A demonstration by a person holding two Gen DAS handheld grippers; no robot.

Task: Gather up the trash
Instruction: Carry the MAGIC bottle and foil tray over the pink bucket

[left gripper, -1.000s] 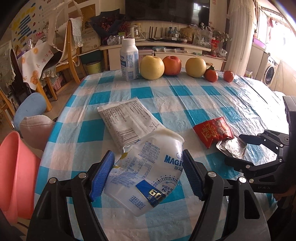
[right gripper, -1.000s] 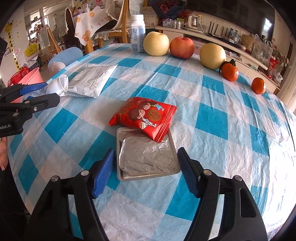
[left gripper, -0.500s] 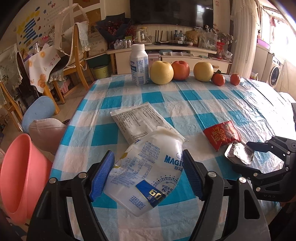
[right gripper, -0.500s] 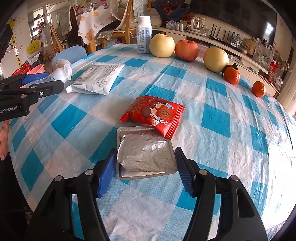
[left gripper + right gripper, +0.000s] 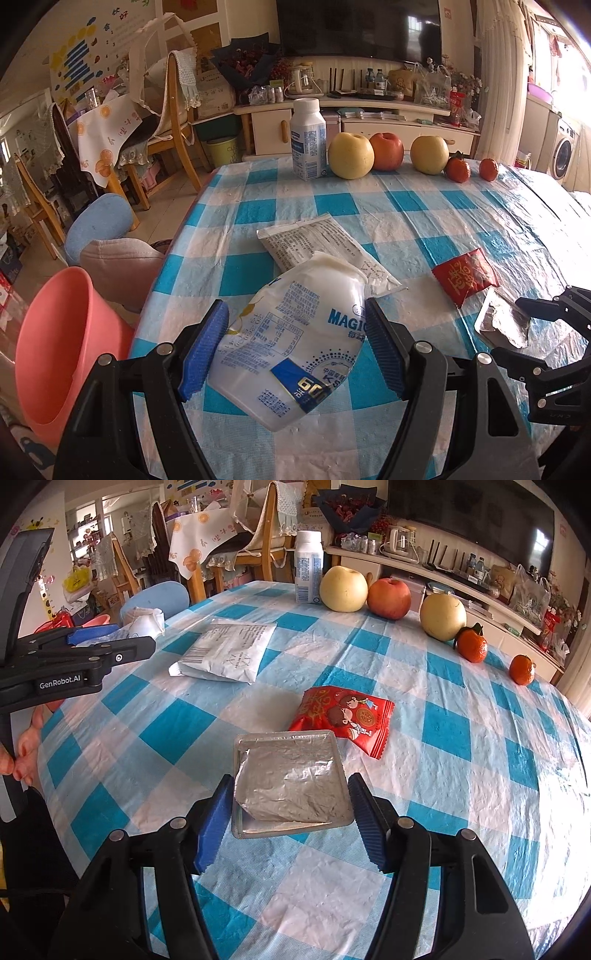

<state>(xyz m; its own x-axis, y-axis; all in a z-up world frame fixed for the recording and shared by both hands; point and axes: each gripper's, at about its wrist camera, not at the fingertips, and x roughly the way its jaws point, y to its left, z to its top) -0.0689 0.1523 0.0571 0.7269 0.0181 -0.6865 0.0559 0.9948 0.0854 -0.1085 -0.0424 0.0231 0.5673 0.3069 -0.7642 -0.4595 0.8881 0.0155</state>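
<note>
My left gripper (image 5: pixel 295 339) is shut on a crumpled white milk pouch (image 5: pixel 295 339) with blue print and holds it above the table's left edge. My right gripper (image 5: pixel 290 812) is shut on a silver foil tray (image 5: pixel 290 779) and holds it just above the cloth. A red snack packet (image 5: pixel 343 716) lies just beyond the tray. A flat white wrapper (image 5: pixel 229 651) lies further left; it also shows in the left wrist view (image 5: pixel 321 247). The pink bin (image 5: pixel 62 347) stands on the floor left of the table.
A white bottle (image 5: pixel 308 142), two yellow pears (image 5: pixel 351 155), a red apple (image 5: pixel 386 149) and two tangerines (image 5: pixel 458 170) line the table's far edge. A blue stool (image 5: pixel 98 225), a pink cushion (image 5: pixel 118 266) and wooden chairs stand left of the table.
Both grippers have risen and pulled back. The left carries the pouch up and toward the table's left edge. The right has closed on the foil tray and lifted it off the cloth.
</note>
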